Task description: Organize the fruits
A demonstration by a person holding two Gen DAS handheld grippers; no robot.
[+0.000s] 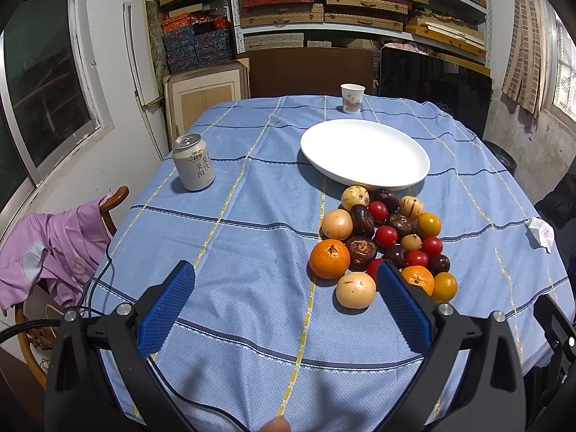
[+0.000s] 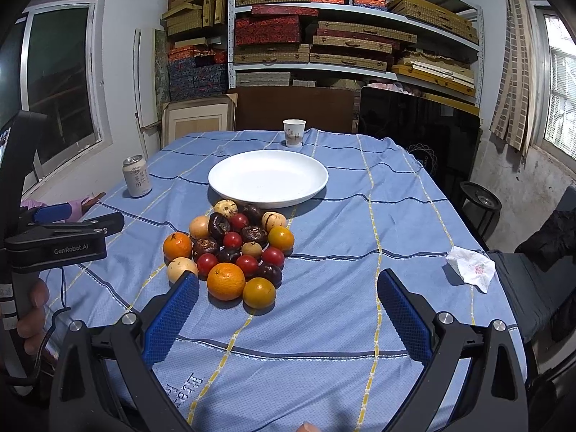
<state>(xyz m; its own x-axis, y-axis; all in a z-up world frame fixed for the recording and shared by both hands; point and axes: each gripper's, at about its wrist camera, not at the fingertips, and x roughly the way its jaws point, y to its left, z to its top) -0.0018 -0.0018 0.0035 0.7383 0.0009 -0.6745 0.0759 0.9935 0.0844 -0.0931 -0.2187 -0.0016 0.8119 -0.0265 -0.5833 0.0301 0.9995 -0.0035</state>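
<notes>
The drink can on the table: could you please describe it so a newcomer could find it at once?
Start at the blue checked tablecloth and its white plate. The silver drink can stands upright by the window-side edge, alone, the only metal thing there.

A table under a blue checked cloth (image 2: 342, 216) carries a white plate (image 2: 268, 178), a fruit pile (image 2: 234, 248), a drink can (image 2: 136, 181), a paper cup (image 2: 294, 132) and a crumpled tissue (image 2: 471, 268).

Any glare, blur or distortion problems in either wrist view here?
Left wrist view: strong fisheye bending at the window frame, fruit pile sharp, soft shadow under the white plate. Right wrist view: window blown out, plate mildly glary, fruit crisp, tongs' near parts slightly soft.
</notes>
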